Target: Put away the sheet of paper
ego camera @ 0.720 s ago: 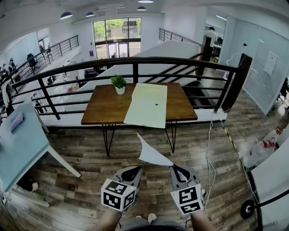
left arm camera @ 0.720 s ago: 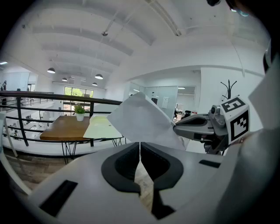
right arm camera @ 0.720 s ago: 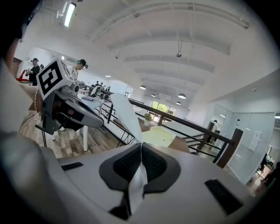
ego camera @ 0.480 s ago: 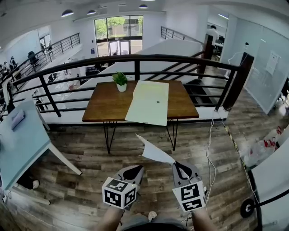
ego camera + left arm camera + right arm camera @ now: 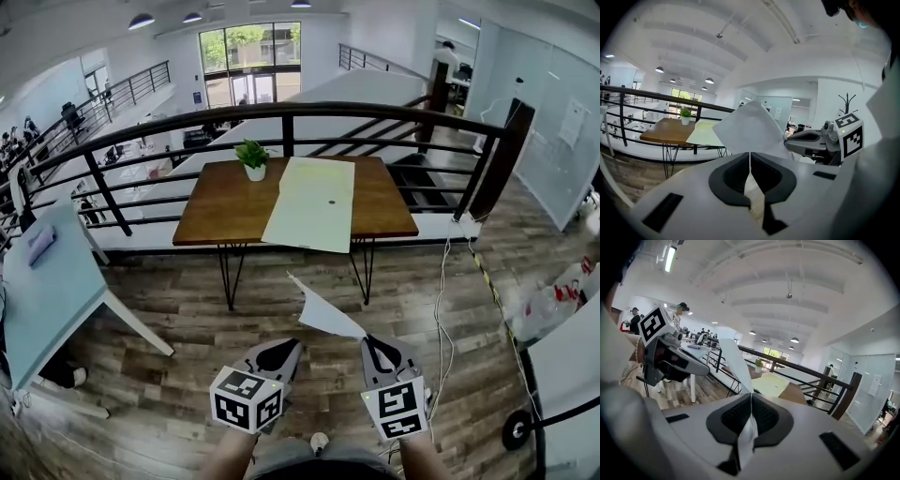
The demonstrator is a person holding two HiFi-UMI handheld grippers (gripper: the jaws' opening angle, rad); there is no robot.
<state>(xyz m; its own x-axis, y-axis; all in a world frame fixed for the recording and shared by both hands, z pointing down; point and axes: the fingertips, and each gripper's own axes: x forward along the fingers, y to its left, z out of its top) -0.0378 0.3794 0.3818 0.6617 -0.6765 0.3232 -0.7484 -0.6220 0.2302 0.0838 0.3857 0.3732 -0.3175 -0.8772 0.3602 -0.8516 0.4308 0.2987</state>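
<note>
Vs. earlier frames: in head view the wooden table [image 5: 220, 211] is sitting a bit higher and looking slightly larger. So are the potted plant [image 5: 251, 155] and the pale yellow-green mat [image 5: 314, 202] on it. Both grippers and the sheet of paper [image 5: 319, 314] are staying in much the same spot low in frame, above the plank floor [image 5: 169, 319]. No change in grip.

R gripper [image 5: 371, 343]: you're holding its jaws clamped together on the sheet. The R gripper view is showing the white paper [image 5: 736, 364] running between the pads and rising up and left from the tips of the R gripper [image 5: 751, 397].

L gripper [image 5: 287, 349]: jaws are closed, pads meeting at the tips. In the L gripper view the paper [image 5: 747, 129] is standing up just past the closed tips of the L gripper [image 5: 749, 154], its lower edge hidden behind the jaw body. Can't tell whether a corner is pinched there.

The sheet is up in the air between and ahead of the two grippers, free corner pointing toward the table and well apart from it.
</note>
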